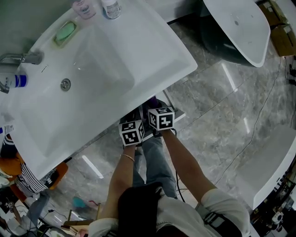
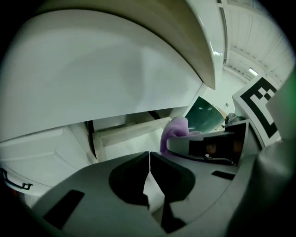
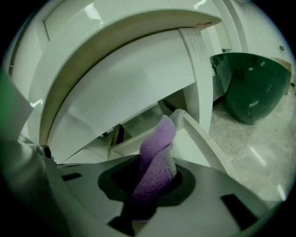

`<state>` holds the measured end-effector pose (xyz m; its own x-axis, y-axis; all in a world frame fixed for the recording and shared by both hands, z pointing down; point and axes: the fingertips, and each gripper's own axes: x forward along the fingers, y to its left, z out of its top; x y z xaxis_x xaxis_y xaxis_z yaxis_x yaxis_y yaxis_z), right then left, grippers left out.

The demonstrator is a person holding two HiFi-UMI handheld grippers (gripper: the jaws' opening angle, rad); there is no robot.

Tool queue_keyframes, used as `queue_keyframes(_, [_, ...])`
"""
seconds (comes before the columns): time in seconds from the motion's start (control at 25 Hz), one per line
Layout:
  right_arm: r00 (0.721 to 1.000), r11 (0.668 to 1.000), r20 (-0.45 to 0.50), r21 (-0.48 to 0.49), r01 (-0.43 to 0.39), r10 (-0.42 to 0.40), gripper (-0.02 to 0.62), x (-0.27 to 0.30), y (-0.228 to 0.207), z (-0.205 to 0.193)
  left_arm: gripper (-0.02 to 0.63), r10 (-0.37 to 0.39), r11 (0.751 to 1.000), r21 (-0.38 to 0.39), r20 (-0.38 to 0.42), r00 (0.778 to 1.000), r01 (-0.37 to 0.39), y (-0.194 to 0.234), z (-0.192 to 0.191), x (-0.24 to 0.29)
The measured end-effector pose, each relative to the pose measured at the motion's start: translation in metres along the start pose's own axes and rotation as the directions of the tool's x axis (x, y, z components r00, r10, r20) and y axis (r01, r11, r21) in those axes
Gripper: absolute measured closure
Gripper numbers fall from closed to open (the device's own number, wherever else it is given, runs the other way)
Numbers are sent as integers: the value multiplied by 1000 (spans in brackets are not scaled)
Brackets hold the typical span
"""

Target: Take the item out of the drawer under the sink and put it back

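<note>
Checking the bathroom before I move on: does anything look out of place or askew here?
The white drawer under the white ceramic sink stands pulled open, and a fuzzy purple cloth is not lying in it but twisted upright, clamped in the right gripper. No spill or damage shows.

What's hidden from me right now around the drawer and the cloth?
- Inside of the drawer: head view, the sink overhangs it; right gripper view, the right gripper covers its floor.
- Lower end of the purple cloth: right gripper view, pinched out of sight between the jaws.
- Labels on the bottles: head view, too small, cut off by the top edge.
</note>
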<state>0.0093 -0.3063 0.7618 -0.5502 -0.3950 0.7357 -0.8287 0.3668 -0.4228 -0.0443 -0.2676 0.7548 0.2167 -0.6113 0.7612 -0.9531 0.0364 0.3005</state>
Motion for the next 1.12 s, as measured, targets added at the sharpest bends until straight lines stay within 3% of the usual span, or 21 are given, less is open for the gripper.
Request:
queue_keyframes(0.72, [992,998,-122,-65,13,-21,495,42,-16,-21,595,23,998,-51,-68,997,-26,11,-18,26])
queue_keyframes(0.84, [989,997,-146,-77,13,-24,494,44,-16,-22,597,46,993,-103,-80,996,-54,17,-22,28])
queue_keyframes(1.12, [988,999,-154,-32,11,-16,441,42,-18,-23,595,50,994,-92,-93,994,-58,19,-23,27])
